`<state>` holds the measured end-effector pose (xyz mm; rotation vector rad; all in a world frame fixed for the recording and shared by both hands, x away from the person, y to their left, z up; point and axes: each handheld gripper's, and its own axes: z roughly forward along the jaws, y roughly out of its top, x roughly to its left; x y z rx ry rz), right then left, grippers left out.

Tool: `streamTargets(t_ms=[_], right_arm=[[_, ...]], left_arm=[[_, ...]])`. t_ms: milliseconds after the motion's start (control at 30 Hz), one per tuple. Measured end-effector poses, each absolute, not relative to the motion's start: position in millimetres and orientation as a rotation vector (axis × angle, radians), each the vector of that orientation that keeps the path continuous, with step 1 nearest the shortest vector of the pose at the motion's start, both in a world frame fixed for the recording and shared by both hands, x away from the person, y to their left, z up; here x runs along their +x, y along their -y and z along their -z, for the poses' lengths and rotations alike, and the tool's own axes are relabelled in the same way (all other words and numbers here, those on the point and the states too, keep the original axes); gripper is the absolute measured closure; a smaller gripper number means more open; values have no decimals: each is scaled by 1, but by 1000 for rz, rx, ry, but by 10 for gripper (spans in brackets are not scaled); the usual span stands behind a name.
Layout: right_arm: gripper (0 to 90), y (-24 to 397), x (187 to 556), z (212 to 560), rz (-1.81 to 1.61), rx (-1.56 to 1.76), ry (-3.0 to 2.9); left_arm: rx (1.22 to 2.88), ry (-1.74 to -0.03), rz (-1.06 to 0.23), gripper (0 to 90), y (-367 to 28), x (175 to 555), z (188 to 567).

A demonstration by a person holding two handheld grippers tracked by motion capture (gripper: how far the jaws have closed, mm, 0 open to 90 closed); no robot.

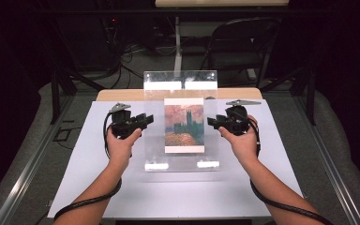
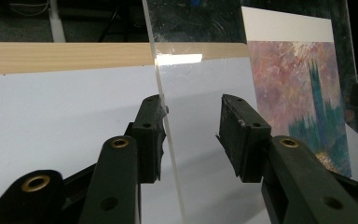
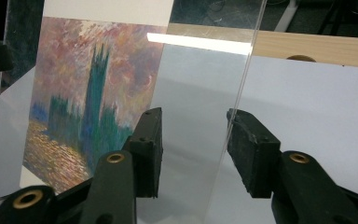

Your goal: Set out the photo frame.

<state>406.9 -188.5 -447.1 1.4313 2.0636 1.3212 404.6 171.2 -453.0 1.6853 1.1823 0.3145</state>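
Observation:
A clear acrylic panel (image 1: 154,140) stands tilted over the white table top, with a painted print (image 1: 183,125) of a tower under a pink sky in its middle. My left gripper (image 1: 147,121) straddles its left edge and my right gripper (image 1: 211,122) its right edge. In the left gripper view the panel (image 2: 200,84) runs between the jaws of the left gripper (image 2: 191,135); its edge touches the left pad and the other pad stands apart. In the right gripper view the panel's edge (image 3: 242,84) meets the right pad of the right gripper (image 3: 193,144), with a gap to the left pad.
A white sheet (image 1: 178,192) covers the table, with a wooden strip (image 1: 122,95) along the far edge. Beyond it stand a folding chair (image 1: 243,47) and cables on the floor. Cables trail from both grippers along the person's forearms.

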Motion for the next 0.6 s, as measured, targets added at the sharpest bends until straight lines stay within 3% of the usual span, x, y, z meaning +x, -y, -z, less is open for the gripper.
streamTargets(t_ms=[600], right_arm=[[628,194,383,439,-1344,1353,-2078]], left_arm=[[1698,-1109,-336,666,-178,378,445]])
